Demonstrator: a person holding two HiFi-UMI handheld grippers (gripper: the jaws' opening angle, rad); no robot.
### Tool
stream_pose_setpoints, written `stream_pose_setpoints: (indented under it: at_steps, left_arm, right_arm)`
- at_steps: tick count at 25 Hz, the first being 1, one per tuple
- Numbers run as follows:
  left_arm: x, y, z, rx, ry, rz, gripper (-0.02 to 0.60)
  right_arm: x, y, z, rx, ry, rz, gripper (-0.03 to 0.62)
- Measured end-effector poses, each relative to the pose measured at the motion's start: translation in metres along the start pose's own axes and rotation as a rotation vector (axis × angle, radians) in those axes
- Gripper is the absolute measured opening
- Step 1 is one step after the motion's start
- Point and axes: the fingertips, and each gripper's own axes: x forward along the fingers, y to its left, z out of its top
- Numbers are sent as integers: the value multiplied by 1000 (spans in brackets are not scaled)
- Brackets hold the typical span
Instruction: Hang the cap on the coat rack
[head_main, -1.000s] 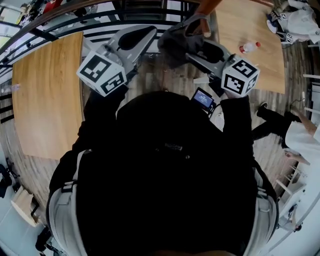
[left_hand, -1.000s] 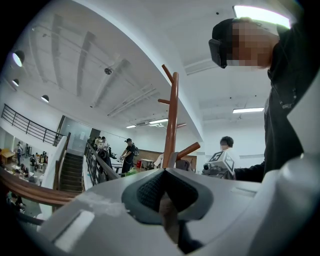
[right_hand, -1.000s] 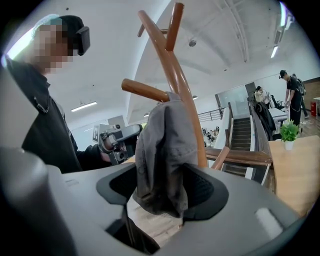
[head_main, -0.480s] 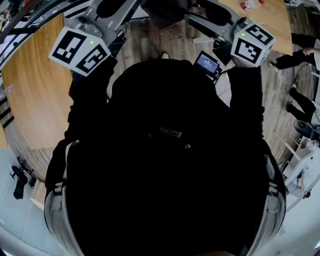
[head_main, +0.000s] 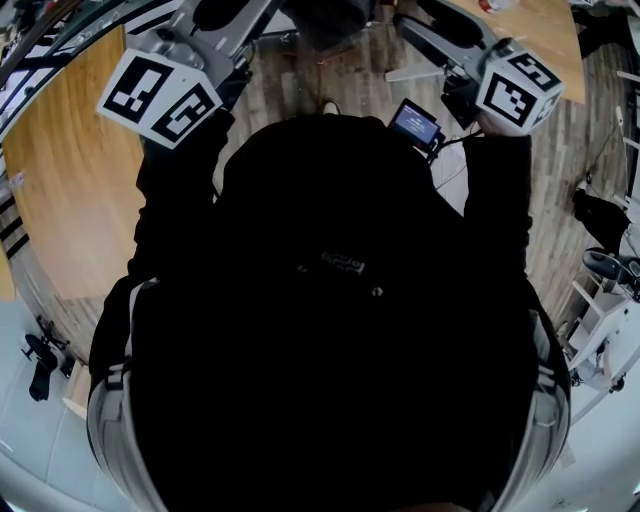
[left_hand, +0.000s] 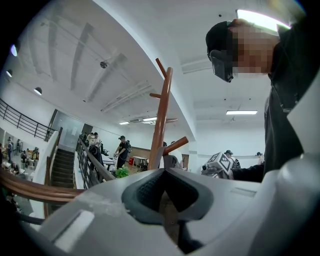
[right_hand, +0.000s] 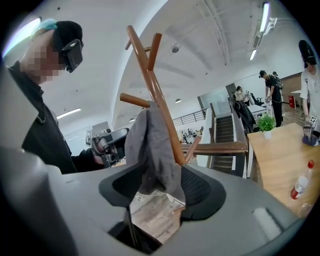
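A grey cap (right_hand: 150, 145) hangs from a peg of the brown wooden coat rack (right_hand: 155, 90). Its lower edge drops between the jaws of my right gripper (right_hand: 162, 180). Those jaws have just been closing a little. They still stand wide, with a gap on the left side of the cap, so the pads do not clamp it. My left gripper (left_hand: 167, 187) points level at the rack (left_hand: 161, 125), open, with nothing between its pads. In the head view only the marker cubes of the left gripper (head_main: 160, 95) and the right gripper (head_main: 518, 90) show clearly.
A wooden table (right_hand: 280, 150) with a plastic bottle (right_hand: 302, 182) and a potted plant (right_hand: 266, 122) stands to the right. Another wooden table (head_main: 70, 180) lies to the left. A railing (left_hand: 90, 165) and stairs run behind the rack, and people stand farther back.
In the head view both grippers have shifted toward the top edge, which now cuts off their jaws and the cap. The right marker cube has moved to the right.
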Motion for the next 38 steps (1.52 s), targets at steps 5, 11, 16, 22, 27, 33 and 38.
stream_pose_setpoints:
  at_steps: [5, 11, 16, 22, 27, 33, 38]
  left_arm:
    - [0, 5, -4, -9, 1, 5, 5]
    - [5, 1, -15, -24, 10, 8, 5]
    - [11, -5, -26, -28, 15, -2, 5]
    - [4, -10, -20, -36, 13, 7, 5]
    - [-5, -10, -7, -40, 12, 25, 5]
    - [-9, -3, -9, -44, 6, 48, 5]
    - [-12, 0, -9, -59, 5, 48, 5]
  right_arm:
    - [-7, -7, 4, 10, -31, -28, 8]
    - [-2, 12, 15, -76, -61, 21, 8]
    - [6, 32, 21, -223, -70, 63, 8]
    - [9, 49, 31, -270, -49, 84, 7]
    - [13, 66, 40, -287, -29, 127, 8]
    - [17, 68, 38, -294, -15, 152, 8]
    - [21, 68, 40, -295, -7, 156, 7]
